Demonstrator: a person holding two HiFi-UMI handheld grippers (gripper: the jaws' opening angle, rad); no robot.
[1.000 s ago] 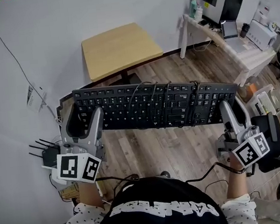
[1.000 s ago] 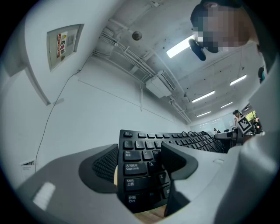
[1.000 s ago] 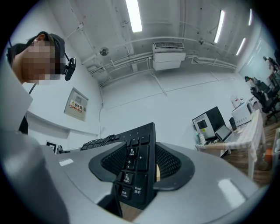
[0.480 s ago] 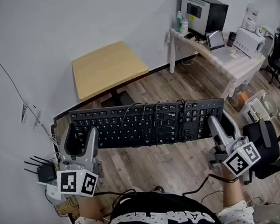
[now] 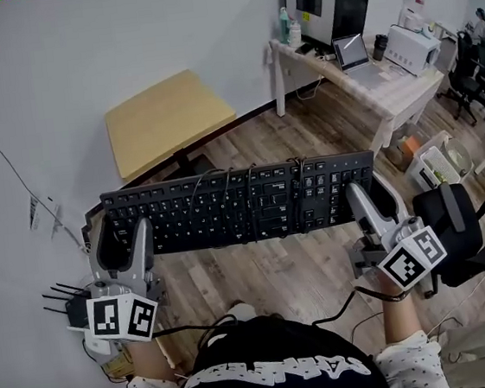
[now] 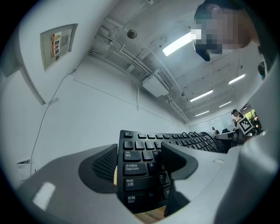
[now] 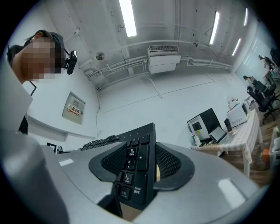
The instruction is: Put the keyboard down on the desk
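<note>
A long black keyboard point(image 5: 239, 202) with its cable wound around its middle hangs in the air above the wooden floor, keys facing up. My left gripper point(image 5: 120, 246) is shut on the keyboard's left end point(image 6: 140, 168), and my right gripper point(image 5: 367, 199) is shut on its right end point(image 7: 135, 168). Each end is pinched between grey jaws with black ribbed pads. A small light-wood desk point(image 5: 164, 119) stands ahead against the white wall, beyond the keyboard.
A white table point(image 5: 359, 71) at the back right carries a monitor point(image 5: 325, 5), a laptop and bottles. A black office chair point(image 5: 478, 240) stands at my right. A router with antennas point(image 5: 68, 306) and cables lie on the floor at my left.
The head view has shifted: the keyboard and both grippers sit further left and a little higher in the frame, and the small desk has slid left. Both grips are unchanged.
</note>
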